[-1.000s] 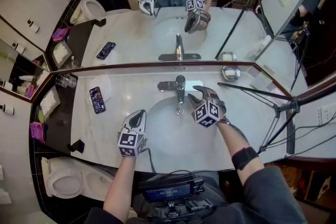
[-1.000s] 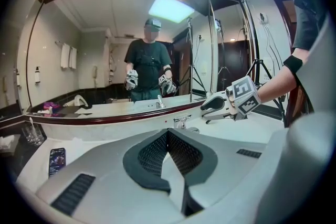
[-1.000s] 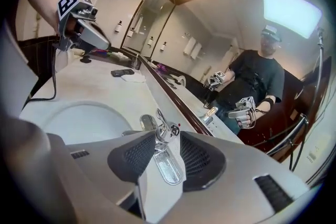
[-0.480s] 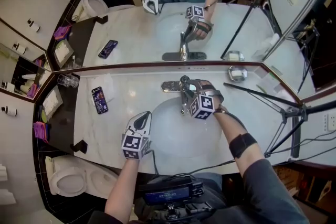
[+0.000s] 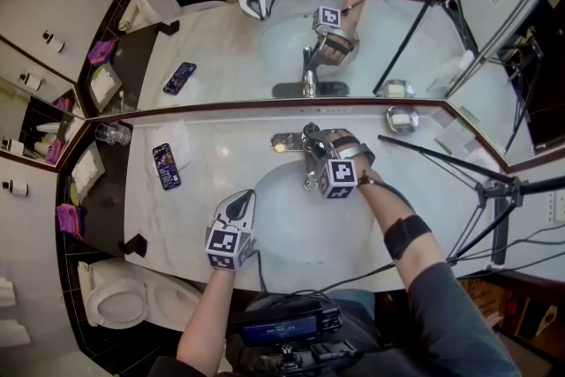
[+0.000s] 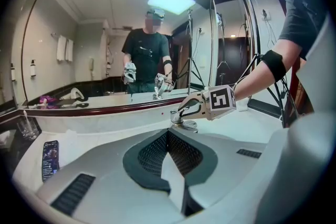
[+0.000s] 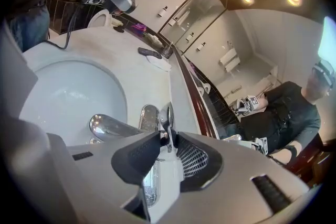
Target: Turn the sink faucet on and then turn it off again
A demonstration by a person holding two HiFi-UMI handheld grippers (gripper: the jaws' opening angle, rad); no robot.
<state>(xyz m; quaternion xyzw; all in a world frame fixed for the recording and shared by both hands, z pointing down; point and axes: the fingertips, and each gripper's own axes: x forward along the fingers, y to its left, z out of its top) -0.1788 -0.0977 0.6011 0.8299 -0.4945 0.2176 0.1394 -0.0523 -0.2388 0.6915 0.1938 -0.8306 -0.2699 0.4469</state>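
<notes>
**Student:** Marble vanity countertop (image 5: pixel 203 190) beneath a wall mirror (image 5: pixel 221 49), seen from above. Which containers does it carry, from left to right?

**Tutor:** At the back left corner stand clear glasses (image 5: pixel 112 134); their contents cannot be made out. At centre lies the oval sink basin (image 5: pixel 274 234), sunk into the countertop. The faucet (image 5: pixel 308 175) stands at its back rim, with the spout reaching over the bowl. Near the back right corner, a small metal dish (image 5: pixel 402 120) holds a pale block.

**Student:** And what surrounds them?

**Tutor:** A toilet (image 5: pixel 115 300) sits below the countertop's left end. A phone (image 5: pixel 165 166) lies flat to the left of the basin, well apart from it. The left gripper (image 5: pixel 242 200) rests at the basin's front left rim, jaws fully together with nothing between them. The right gripper (image 5: pixel 314 139) reaches over the back of the basin and partly covers the faucet. Its jaws are clamped on the thin lever (image 7: pixel 169 118) at the faucet's top. A tripod (image 5: pixel 441 161) leg crosses above the countertop's right end, near the dish.

**Student:** What differs from a second earlier?

**Tutor:** The right gripper then hung just right of the faucet with its jaws wider. It has since moved left onto the lever and rolled, and its jaws have just been closing with the lever between them. The left gripper, phone and dish lie as before.
</notes>
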